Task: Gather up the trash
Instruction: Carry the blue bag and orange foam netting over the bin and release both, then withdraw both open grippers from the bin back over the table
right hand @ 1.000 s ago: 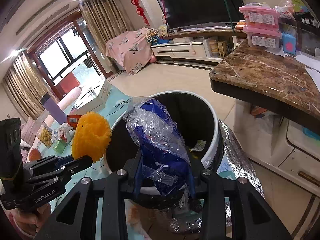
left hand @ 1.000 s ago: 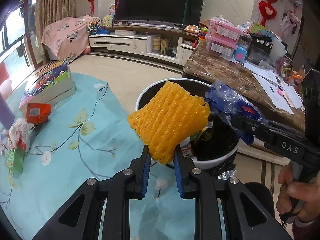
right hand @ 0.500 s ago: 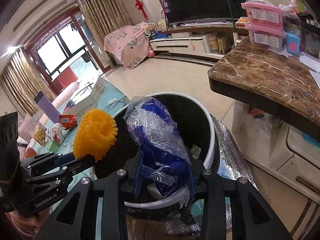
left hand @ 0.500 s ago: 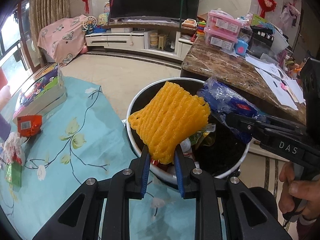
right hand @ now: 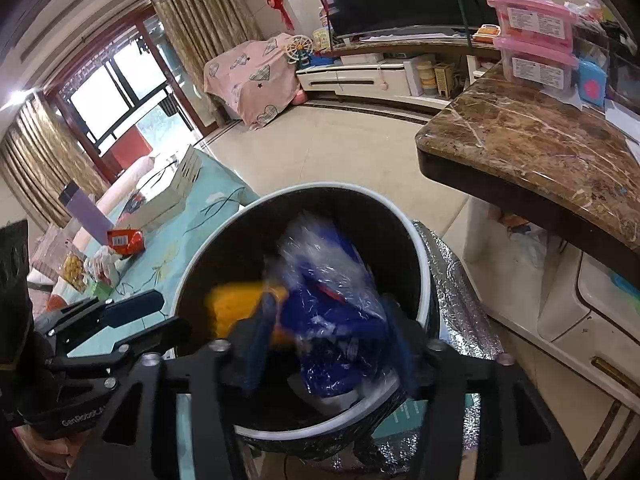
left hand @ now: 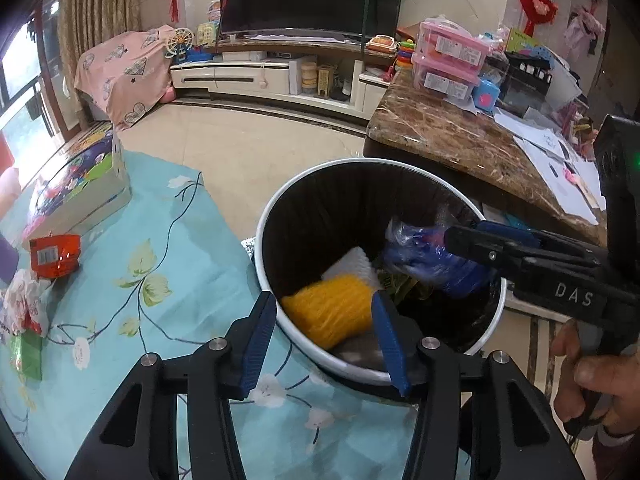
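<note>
Two pieces of trash sit inside our bin at this moment: the orange foam net (left hand: 332, 312) and the blue plastic bag (left hand: 428, 264). The net lies low in the white-rimmed bin (left hand: 280, 320), against the near wall, with a white foam piece (left hand: 352, 262) just behind it. Our left gripper (left hand: 324, 332) hangs over the near rim with its jaws opening — the net shows in the gap between the blue pads, but below them, and neither pad presses on it.

The blue bag is blurred in both views. From the right wrist it shows between the fingers of our right gripper (right hand: 332, 340), whose jaws are also opening; the bag (right hand: 332, 304) looks loose in the gap over the bin's mouth, though the blur keeps us from telling whether it brushes a pad. In the left view the right gripper's fingers reach over the far rim, and a hand (left hand: 596, 376) grips its handle at the lower right.

The bin stands off the edge of our teal floral tablecloth (left hand: 120, 280), beside a brown marble counter (left hand: 460, 140). On the cloth, well apart from the bin, lie a red snack packet (left hand: 54, 254), a crumpled white wrapper (left hand: 24, 304) and a large flat box (left hand: 72, 188) — all untouched.
</note>
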